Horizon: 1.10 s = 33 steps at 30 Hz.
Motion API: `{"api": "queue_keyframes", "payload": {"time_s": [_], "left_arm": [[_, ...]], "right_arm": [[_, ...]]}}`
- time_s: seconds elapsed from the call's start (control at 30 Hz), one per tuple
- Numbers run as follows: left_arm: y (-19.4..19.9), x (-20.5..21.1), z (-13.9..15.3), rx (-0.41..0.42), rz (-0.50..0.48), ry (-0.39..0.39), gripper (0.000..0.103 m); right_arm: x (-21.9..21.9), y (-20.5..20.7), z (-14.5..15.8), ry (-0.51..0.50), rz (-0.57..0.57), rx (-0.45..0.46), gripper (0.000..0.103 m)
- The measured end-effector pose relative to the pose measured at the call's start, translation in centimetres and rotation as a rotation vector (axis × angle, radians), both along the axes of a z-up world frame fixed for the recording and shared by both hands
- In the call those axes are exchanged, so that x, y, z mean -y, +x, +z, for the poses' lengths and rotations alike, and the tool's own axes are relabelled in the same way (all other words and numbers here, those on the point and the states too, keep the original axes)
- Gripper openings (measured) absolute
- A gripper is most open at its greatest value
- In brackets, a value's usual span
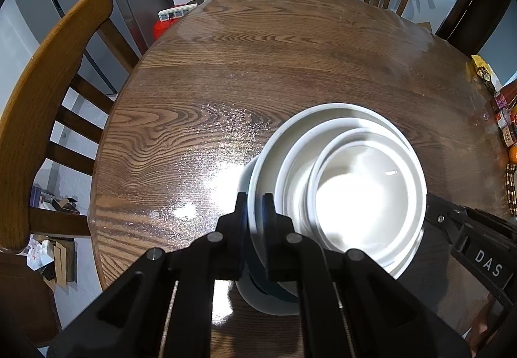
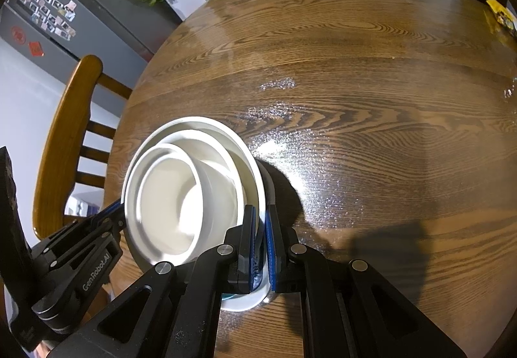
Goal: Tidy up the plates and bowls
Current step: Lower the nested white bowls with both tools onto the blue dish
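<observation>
I see a round wooden bench (image 1: 200, 93) with bold dark grain and a glossy top throwing bright glare near the middle. A nested stack of white bowls and plates (image 1: 342, 183) is on it near my edge; whether its base rests on the wood or is lifted clear, I cannot tell. At the far right rim lie a yellow packet (image 1: 483, 70) and small packaged goods (image 1: 505, 119), an orange fruit (image 1: 513, 154) beside them.
</observation>
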State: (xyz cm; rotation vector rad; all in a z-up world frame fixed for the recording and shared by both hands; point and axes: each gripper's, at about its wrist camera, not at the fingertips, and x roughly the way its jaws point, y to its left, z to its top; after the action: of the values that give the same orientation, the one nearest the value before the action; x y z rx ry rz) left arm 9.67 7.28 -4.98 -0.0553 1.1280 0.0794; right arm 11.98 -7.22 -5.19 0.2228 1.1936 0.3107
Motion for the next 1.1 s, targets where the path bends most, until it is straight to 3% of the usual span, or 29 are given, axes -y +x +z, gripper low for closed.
{"api": "queue_keyframes", "payload": {"time_s": [0.87,1.1], "left_arm": [[-0.18,0.13,0.21,-0.005,0.013,0.017,0.011],[-0.35,-0.07,0.25,-0.001,0.021,0.029,0.017]], "right_arm": [[-0.38,-0.04,0.26,-0.016,0.003,0.021,0.01],[-0.36,-0.01,0.23,-0.011,0.001,0.018,0.01]]}}
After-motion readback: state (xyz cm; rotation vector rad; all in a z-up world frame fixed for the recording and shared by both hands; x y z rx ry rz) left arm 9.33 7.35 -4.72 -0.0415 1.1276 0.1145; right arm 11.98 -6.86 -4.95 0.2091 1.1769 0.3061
